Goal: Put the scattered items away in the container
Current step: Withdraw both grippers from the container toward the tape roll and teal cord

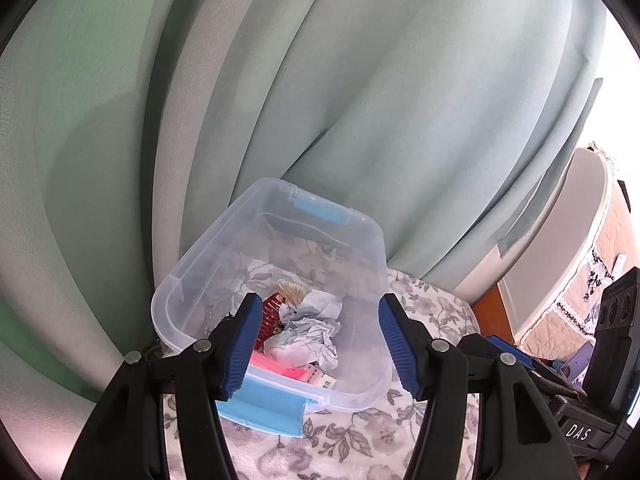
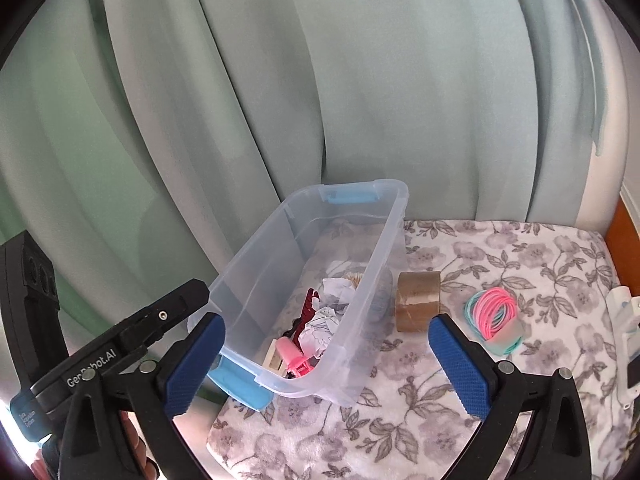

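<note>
Clear plastic container (image 2: 320,280), blue latches at both ends, open, upright on floral cloth. Inside: crumpled paper (image 1: 310,334), red comb (image 1: 270,316), pink clip (image 2: 294,354), toothpick bundle (image 1: 290,290), possibly small carton. Outside, just beside right wall: brown tape roll (image 2: 418,300) on edge; farther right, pink and teal rubber bands (image 2: 496,316) piled.

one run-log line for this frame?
left gripper: open, empty | right gripper: open, empty | container: partly filled | tape roll, hair ties: still outside

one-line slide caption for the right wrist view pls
Open right claw above a clear storage bin of clutter; brown tape roll and hair ties lie outside on the floral cloth.
</note>
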Tool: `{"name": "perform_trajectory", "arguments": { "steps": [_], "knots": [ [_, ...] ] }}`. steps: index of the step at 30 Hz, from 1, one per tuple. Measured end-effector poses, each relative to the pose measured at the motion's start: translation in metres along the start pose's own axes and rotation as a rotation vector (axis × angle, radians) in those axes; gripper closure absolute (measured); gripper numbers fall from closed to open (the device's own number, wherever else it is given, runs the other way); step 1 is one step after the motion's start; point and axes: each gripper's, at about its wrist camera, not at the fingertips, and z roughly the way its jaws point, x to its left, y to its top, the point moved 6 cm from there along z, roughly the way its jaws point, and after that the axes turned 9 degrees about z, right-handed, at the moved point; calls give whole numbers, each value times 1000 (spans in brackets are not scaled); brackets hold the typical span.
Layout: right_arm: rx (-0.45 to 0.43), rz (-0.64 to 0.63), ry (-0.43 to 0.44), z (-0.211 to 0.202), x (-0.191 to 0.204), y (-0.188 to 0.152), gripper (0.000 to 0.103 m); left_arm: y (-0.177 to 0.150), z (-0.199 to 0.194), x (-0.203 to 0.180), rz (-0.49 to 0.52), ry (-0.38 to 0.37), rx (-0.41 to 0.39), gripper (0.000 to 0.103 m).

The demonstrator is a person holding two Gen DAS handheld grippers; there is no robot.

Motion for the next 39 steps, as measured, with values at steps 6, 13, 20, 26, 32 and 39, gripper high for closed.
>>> {"name": "perform_trajectory", "arguments": {
  "steps": [6,13,20,26,32,39],
  "knots": [
    [-72,41,-6,-29,-25,5,0,6,-11,-21,2,-3,-28,41],
    [-151,84,-22,-59,-58,7,0,8,-16,-67,111,-16,-42,41],
    [-203,157,-39,-82,-98,4,0,-1,-6,-107,161,-79,21,41],
    [-221,218,-55,-97,-133,0,0,-14,2,-134,208,-90,71,31],
    [-214,259,-56,-103,-156,-6,0,-27,13,-156,255,-96,129,29],
    [-180,293,-52,-101,-177,-16,0,-43,26,-180,319,-107,190,29]
  ]
}}
